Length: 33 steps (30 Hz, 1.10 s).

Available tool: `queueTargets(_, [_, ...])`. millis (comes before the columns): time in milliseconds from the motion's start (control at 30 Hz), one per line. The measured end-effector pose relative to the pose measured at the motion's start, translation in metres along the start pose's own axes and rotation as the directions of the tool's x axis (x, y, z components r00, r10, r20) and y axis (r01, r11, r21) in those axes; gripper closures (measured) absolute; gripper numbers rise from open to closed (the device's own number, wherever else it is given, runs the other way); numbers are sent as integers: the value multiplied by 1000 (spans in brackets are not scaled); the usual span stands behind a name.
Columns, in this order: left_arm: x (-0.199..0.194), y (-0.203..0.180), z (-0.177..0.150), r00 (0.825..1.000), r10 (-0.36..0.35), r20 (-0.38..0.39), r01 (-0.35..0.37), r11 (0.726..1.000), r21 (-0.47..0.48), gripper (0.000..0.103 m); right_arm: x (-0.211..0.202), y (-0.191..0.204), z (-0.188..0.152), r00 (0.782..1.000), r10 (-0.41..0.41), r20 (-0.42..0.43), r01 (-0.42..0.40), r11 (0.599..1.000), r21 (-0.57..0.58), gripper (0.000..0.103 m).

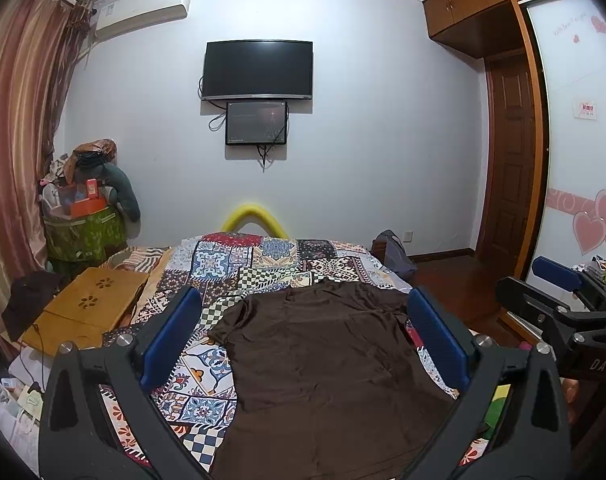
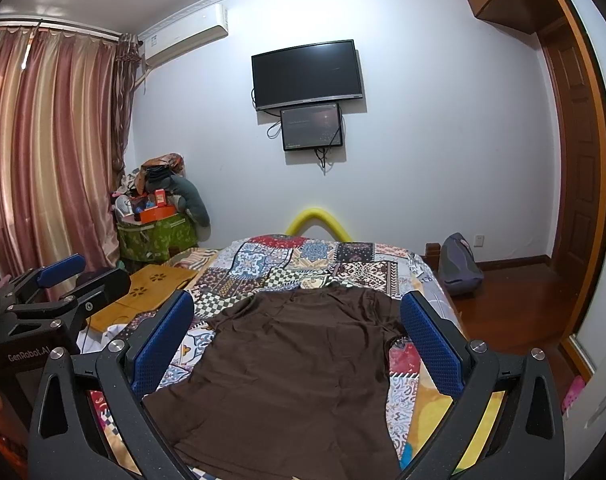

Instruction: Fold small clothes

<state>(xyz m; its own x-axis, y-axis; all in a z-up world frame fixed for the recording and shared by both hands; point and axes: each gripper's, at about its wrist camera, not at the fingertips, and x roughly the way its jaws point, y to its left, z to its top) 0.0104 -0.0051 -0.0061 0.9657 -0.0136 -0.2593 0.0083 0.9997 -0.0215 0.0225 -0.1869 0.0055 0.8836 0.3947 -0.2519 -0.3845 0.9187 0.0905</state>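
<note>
A dark brown short-sleeved shirt (image 1: pixel 323 364) (image 2: pixel 291 364) lies spread flat on the patchwork bedspread (image 1: pixel 243 268) (image 2: pixel 299 260), collar toward the far wall and hem near me. My left gripper (image 1: pixel 303 332) hovers open above the shirt's near half, blue pads wide apart, holding nothing. My right gripper (image 2: pixel 297 332) is open too, above the same shirt, nothing between its fingers. In the left wrist view the right gripper (image 1: pixel 559 292) shows at the right edge; in the right wrist view the left gripper (image 2: pixel 63 276) shows at the left edge.
A wooden lap desk (image 1: pixel 91 308) (image 2: pixel 143 292) lies on the bed's left side. A green basket piled with things (image 1: pixel 83 228) stands by the curtain (image 2: pixel 51 152). A grey bag (image 2: pixel 459 264) sits on the wooden floor right of the bed. A television (image 1: pixel 259 70) hangs on the far wall.
</note>
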Motion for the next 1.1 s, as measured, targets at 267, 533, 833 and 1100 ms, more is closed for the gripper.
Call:
queueTargets(267, [0, 0, 1, 1000, 0, 2, 0, 1000, -1, 0, 1, -1, -1, 1000, -2, 0, 2, 1000, -2, 1])
queueTargets(533, [0, 3, 1, 1000, -1, 2, 1, 1000, -8, 0, 2, -1, -1, 1000, -3, -1, 3, 1000, -2, 1])
queueTargets(833, [9, 11, -1, 1000, 7, -8, -7, 1000, -12, 0, 10, 0, -2, 1000, 1, -14, -2, 1000, -12, 1])
queueTargets(1100, [52, 38, 6, 998, 0, -69, -2, 1000, -23, 0, 46, 8, -5, 1000, 3, -31, -5, 997, -73, 1])
